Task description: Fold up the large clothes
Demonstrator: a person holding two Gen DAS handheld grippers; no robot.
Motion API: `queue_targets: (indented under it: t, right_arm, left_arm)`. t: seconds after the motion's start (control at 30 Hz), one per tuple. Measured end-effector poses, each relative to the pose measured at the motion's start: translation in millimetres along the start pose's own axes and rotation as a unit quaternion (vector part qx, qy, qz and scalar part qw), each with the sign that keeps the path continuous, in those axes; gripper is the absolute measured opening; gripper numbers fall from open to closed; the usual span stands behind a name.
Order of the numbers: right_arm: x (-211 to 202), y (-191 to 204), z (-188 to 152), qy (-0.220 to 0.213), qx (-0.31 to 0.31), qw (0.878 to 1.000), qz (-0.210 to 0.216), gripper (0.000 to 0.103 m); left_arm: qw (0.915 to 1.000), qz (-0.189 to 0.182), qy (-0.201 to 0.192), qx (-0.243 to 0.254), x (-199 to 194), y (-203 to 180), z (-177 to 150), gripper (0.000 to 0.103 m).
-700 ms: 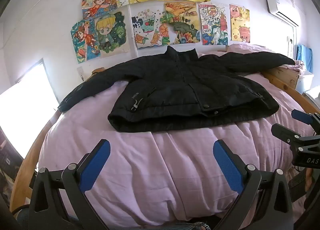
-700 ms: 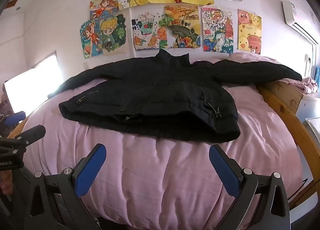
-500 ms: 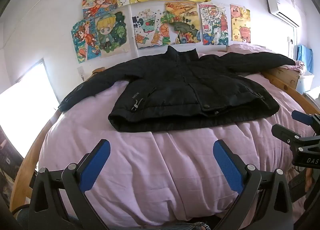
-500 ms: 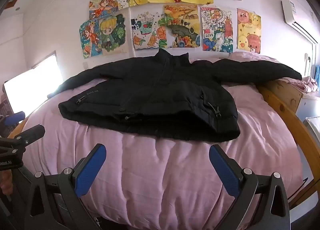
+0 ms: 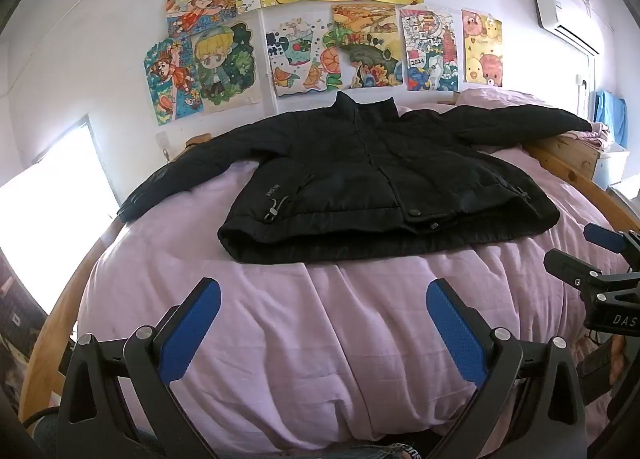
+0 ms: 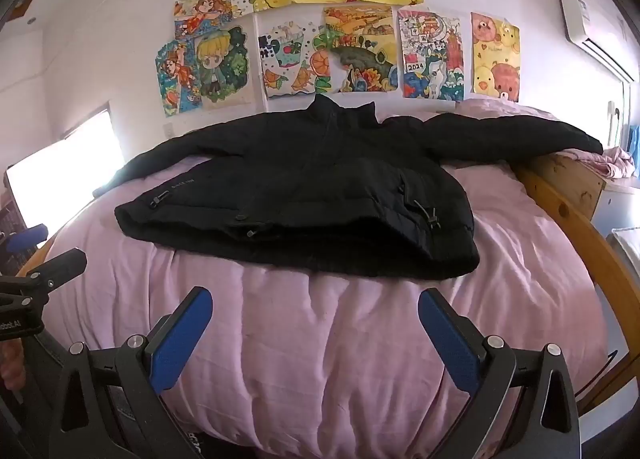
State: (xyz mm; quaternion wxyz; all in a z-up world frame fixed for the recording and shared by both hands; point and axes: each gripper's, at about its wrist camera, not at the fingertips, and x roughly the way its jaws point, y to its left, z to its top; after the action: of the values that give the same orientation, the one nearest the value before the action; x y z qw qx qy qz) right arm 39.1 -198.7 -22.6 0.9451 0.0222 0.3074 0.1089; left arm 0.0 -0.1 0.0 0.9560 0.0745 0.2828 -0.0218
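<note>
We hold the left gripper (image 5: pixel 323 323) and right gripper (image 6: pixel 315 333) wide and empty, short of the black jacket (image 5: pixel 384 183); its puffy, slippery hem could slide from 2 thin pinches.

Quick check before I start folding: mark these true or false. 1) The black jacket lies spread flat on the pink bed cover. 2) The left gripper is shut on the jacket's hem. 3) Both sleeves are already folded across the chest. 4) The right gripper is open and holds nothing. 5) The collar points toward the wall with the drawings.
1) True: the black jacket lies spread flat on the pink bed cover.
2) False: the left gripper is open and short of the hem, above bare cover.
3) False: both sleeves stretch outward to the sides.
4) True: the right gripper is open, nothing between its jaws.
5) True: the collar points toward the drawings.
</note>
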Motion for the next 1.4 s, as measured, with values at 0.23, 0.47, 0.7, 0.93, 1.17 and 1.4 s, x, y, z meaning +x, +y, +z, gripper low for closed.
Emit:
queue_targets:
  t: [0.23, 0.47, 0.7, 0.93, 1.17, 1.4]
  right_arm:
    - [0.3, -0.1, -0.2, 0.001, 0.001, 1.0, 0.001, 0.103]
    - [0.5, -0.3, -0.4, 0.002, 0.002, 1.0, 0.001, 0.103]
    - [0.8, -0.5, -1.0, 0.002, 0.002, 1.0, 0.001, 0.103]
    - [1.2, -0.8, -1.3, 0.004, 0.003, 1.0, 0.002, 0.103]
    - [1.4, -0.8, -1.8, 0.005, 0.004, 1.0, 0.002, 0.103]
    - [1.7, -0.6, -2.4, 0.005, 0.005, 1.0, 0.002, 0.103]
  left_arm:
    - [1.0, -0.001, 0.0, 0.0, 0.0, -0.1, -0.1, 0.101]
    - [1.0, -0.001, -0.001, 0.0, 0.0, -0.2, 0.0, 0.101]
    - [1.0, -0.001, -0.001, 0.0, 0.0, -0.1, -0.1, 0.101]
    - [1.0, -0.001, -0.001, -0.001, -0.1, 0.0, -0.1, 0.101]
    - [1.0, -0.001, -0.001, -0.001, -0.1, -0.1, -0.1, 0.101]
    - [1.0, -0.001, -0.002, -0.001, -0.1, -0.1, -0.1, 0.101]
